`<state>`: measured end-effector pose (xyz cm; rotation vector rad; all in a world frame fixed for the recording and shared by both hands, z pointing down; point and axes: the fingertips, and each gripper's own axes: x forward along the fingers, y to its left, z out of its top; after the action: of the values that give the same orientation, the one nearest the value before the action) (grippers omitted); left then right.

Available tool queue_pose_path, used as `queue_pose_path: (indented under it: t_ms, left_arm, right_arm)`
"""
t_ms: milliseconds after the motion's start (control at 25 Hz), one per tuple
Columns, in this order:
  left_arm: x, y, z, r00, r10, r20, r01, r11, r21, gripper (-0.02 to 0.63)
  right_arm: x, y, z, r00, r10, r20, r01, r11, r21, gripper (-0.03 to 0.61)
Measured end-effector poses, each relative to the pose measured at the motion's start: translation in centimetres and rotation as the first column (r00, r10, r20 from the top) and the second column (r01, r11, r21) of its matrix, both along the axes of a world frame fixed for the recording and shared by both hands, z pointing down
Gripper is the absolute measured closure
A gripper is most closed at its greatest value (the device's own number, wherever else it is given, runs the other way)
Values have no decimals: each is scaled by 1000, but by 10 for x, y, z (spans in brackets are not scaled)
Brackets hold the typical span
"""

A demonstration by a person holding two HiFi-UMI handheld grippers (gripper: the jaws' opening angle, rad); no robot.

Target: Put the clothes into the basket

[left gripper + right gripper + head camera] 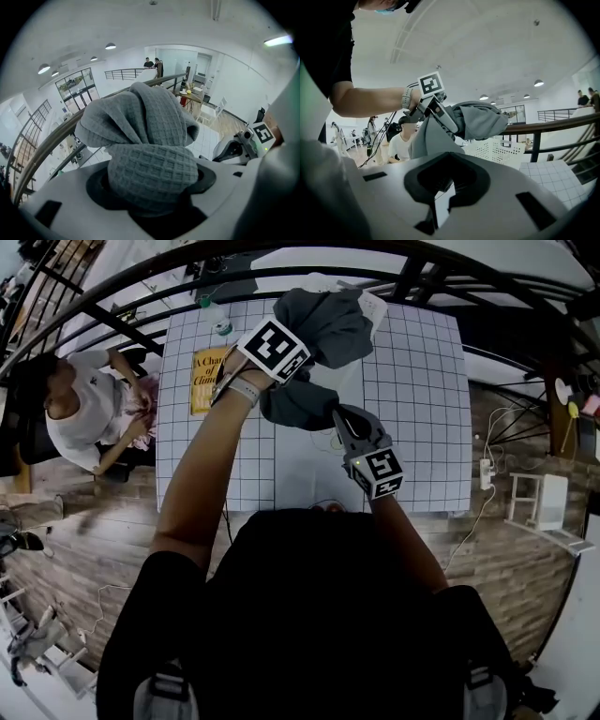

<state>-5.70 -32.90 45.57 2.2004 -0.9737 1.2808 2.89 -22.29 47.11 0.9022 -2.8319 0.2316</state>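
1. Nearest the head camera is the person's black shirt. Both bare forearms reach out from it over the gridded tabletop.
2. Left forearm stretches long and straight, forward and up, with a pale band at the wrist.
3. Left gripper is raised above the tabletop, its fingers clamped on a grey waffle-knit cloth. The cloth bunches out past the fingers and a lower fold hangs beneath.
4. Right arm is bent and kept closer to the body. The right gripper sits lower and points up at the hanging fold, with its tip just beside it.
5. Right fingers stand together with only a thin slit between them — nothing is held.
6. White perforated basket stands on the tabletop beyond and below the lifted cloth — the cloth is not in it.
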Motion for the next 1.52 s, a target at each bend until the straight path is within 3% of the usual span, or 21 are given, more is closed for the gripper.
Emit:
queue_pose_path:
  t_ms: [360,720,1520]
  left_arm:
    - [6,-62,-20,1000,-7,12,6,998,55,293]
    - [18,-113,-6,1000,-12,18,10,996,84,293]
    - [33,-158,127,997,-47,57,50,998,-47,291]
  right_arm:
    - [6,-23,-1,1000,-3,4,3,1000,-5,563]
    - [25,-43,6,1000,25,-2,-25,999,-21,563]
    - [67,-70,41,995,85,-48,-89,992,-88,562]
